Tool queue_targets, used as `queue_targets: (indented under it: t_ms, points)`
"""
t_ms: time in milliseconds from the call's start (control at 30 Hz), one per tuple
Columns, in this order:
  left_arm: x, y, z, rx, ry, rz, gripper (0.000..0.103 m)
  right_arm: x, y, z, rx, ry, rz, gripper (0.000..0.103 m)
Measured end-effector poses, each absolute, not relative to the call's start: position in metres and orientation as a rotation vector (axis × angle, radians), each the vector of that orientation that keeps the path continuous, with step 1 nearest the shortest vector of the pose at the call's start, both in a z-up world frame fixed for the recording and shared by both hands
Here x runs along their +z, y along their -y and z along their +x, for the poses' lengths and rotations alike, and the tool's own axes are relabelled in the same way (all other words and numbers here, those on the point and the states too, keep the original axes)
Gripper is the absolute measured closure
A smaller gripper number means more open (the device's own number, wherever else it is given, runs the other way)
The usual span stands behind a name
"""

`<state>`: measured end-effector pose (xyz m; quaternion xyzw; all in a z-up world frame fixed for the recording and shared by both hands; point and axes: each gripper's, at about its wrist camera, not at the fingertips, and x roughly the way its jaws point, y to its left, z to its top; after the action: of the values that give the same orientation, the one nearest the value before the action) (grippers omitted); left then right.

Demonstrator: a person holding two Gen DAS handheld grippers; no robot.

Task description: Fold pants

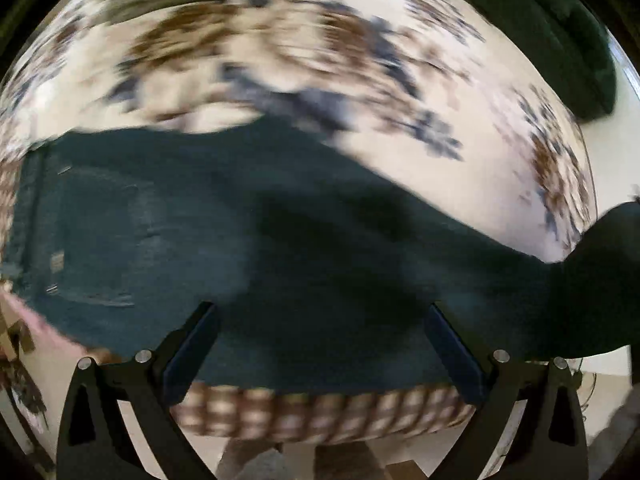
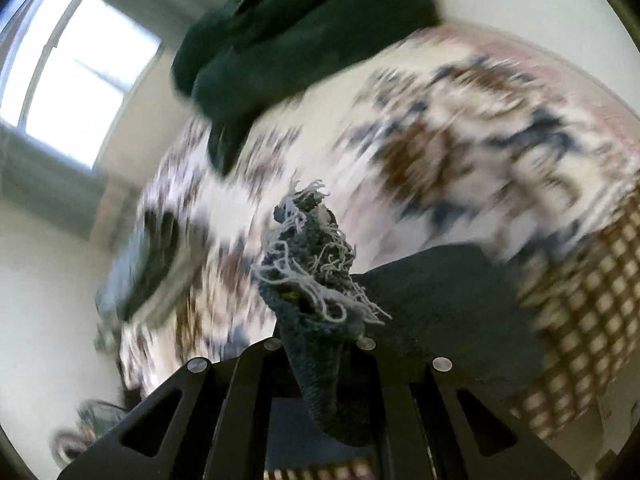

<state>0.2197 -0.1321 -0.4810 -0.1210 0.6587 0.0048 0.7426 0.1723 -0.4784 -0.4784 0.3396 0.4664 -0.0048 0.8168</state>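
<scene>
Dark teal jeans [image 1: 248,232] lie stretched across a floral bedspread [image 1: 280,52], waistband and back pocket at the left, legs running right. My left gripper [image 1: 320,312] is open and empty, hovering over the near edge of the pants. My right gripper [image 2: 320,340] is shut on the frayed hem of a pant leg [image 2: 312,264], which sticks up between the fingers. The rest of the pants [image 2: 440,304] trail down to the right. Both views are motion-blurred.
A dark green garment [image 2: 296,44] lies at the far end of the bed; it also shows in the left wrist view [image 1: 560,28]. A checked bed skirt [image 1: 320,416] hangs over the near edge. A bright window [image 2: 76,68] is at the left.
</scene>
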Motion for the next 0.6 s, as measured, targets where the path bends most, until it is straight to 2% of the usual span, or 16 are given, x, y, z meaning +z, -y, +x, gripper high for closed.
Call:
queue_targets:
  t_ms: [267, 333, 433, 500, 533, 600]
  points:
    - [-0.484, 0.024, 0.179, 0.192, -1.428, -0.348, 0.0, -0.582, 0.294, 0.184, 0.122, -1.245, 0.503, 0.096]
    - [-0.486, 0.015, 0.177, 0.218, -1.426, -0.357, 0.0, -0.604, 0.272, 0.188, 0.092, -1.304, 0.417, 0.089]
    - [-0.484, 0.004, 0.174, 0.25, -1.409, -0.389, 0.0, -0.612, 0.26, 0.191, 0.163, -1.333, 0.422, 0.066]
    - [-0.48, 0.002, 0.176, 0.25, -1.396, -0.418, 0.0, -0.602, 0.267, 0.19, 0.314, -1.353, 0.513, 0.029]
    - [-0.478, 0.004, 0.179, 0.239, -1.388, -0.439, 0.0, -0.592, 0.279, 0.185, 0.335, -1.344, 0.547, 0.024]
    - [-0.476, 0.015, 0.188, 0.204, -1.373, -0.469, 0.0, -0.574, 0.305, 0.175, 0.296, -1.319, 0.535, 0.021]
